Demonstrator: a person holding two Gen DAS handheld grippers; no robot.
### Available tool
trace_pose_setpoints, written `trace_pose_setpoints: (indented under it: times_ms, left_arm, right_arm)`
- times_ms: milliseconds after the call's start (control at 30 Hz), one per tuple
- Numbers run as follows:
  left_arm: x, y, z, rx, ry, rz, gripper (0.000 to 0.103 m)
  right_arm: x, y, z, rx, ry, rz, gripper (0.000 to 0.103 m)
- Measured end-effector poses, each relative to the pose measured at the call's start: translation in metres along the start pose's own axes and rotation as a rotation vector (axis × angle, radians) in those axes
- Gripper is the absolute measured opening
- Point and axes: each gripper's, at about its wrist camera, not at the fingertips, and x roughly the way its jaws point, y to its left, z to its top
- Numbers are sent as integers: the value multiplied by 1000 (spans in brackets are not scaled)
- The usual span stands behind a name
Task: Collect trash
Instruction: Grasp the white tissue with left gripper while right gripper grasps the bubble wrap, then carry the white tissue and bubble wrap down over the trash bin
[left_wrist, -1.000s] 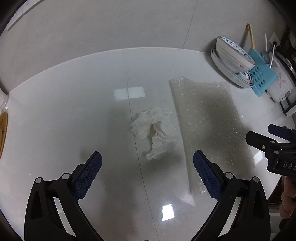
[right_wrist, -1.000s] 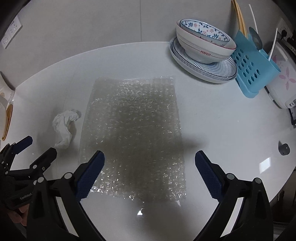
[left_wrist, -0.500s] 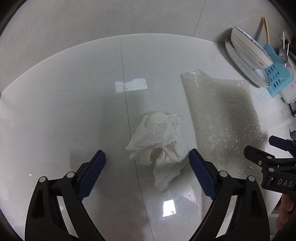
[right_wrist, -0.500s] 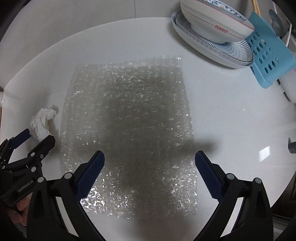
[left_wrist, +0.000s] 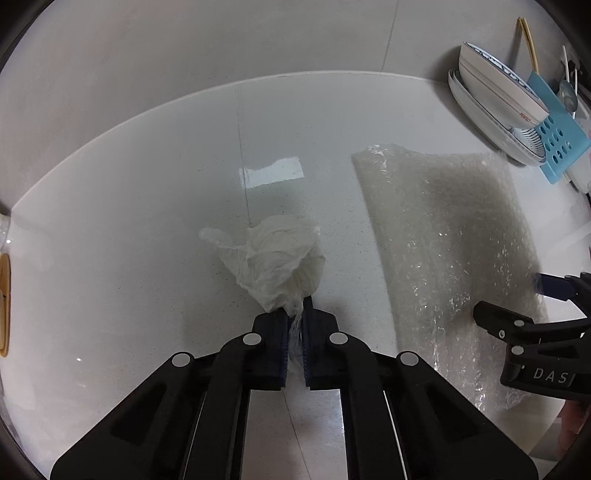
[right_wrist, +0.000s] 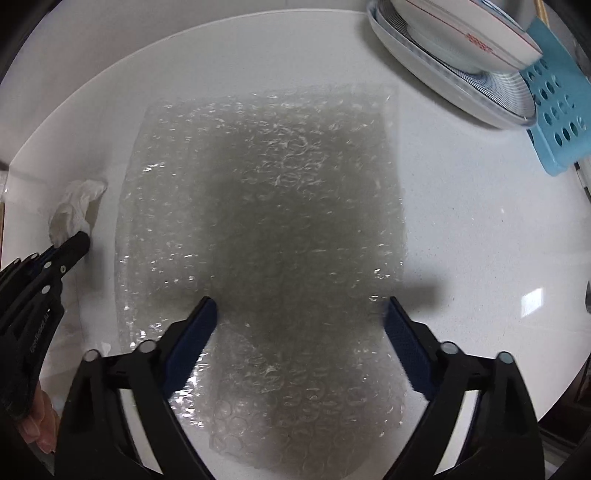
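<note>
The left gripper (left_wrist: 294, 325) has its two blue-padded jaws pressed together on the near end of the crumpled white paper tissue (left_wrist: 280, 254), which bunches up just ahead of the fingertips, over the glossy white counter (left_wrist: 129, 221); whether the tissue touches the counter cannot be told. In the right wrist view the same tissue (right_wrist: 75, 208) shows far off to the left of the right gripper, with the black tip of the left gripper (right_wrist: 75, 243) against its near end.

The right gripper (right_wrist: 299, 332) is spread wide, its blue pads well apart, and it hovers above the near part of the clear rectangular bubble wrap sheet (right_wrist: 258, 221) without touching it as far as the view shows. The sheet lies flat on the counter (right_wrist: 461, 221), running away from the gripper, and a dark shadow falls across its middle. From the left gripper the bubble wrap (left_wrist: 443, 240) lies just to the right of the tissue, with a narrow strip of bare counter between them, and the right gripper (left_wrist: 532, 302) pokes in over its right edge.

Beyond the far right corner of the sheet a white bowl with a red rim line and blue pattern (right_wrist: 461, 33) sits in a blue-striped white plate (right_wrist: 480, 92), and a light blue perforated plastic holder (right_wrist: 557, 110) stands just right of them.
</note>
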Motion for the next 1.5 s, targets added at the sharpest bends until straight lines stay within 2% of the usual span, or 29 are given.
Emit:
trace_pose_setpoints:
  times_ms: [67, 100, 267, 367, 500, 933, 1033, 1233, 1500]
  left_arm:
    - [-3, 3, -4, -8, 4, -15, 4]
    - [-3, 4, -5, -13, 6, -27, 4]
    - [-14, 14, -16, -37, -6, -72, 4]
    - [-24, 15, -20, -41, -26, -89, 4]
    - [-37, 24, -28, -73, -50, -130, 3]
    - [-69, 20, -50, -74, -91, -115, 3]
    - [-77, 17, -56, -77, -97, -108, 3]
    - [-99, 10, -71, -85, -120, -104, 3]
    - [-128, -10, -98, -88, -150, -90, 3]
  right_arm:
    - [-6, 6, -2, -1, 1, 2, 59]
    - [-8, 7, -3, 3, 0, 4, 55]
    - [-16, 9, -10, -2, -20, 14, 21]
    - [-20, 10, -18, -3, -31, 15, 13]
    - [-25, 10, -30, -13, -63, -6, 12]
    - [-73, 1, -91, -5, -134, 14, 12]
    - [-70, -7, -79, -9, -147, 18, 12]
    - [-71, -22, -82, -20, -172, 36, 12]
    - [-81, -27, -99, -30, -212, 55, 12]
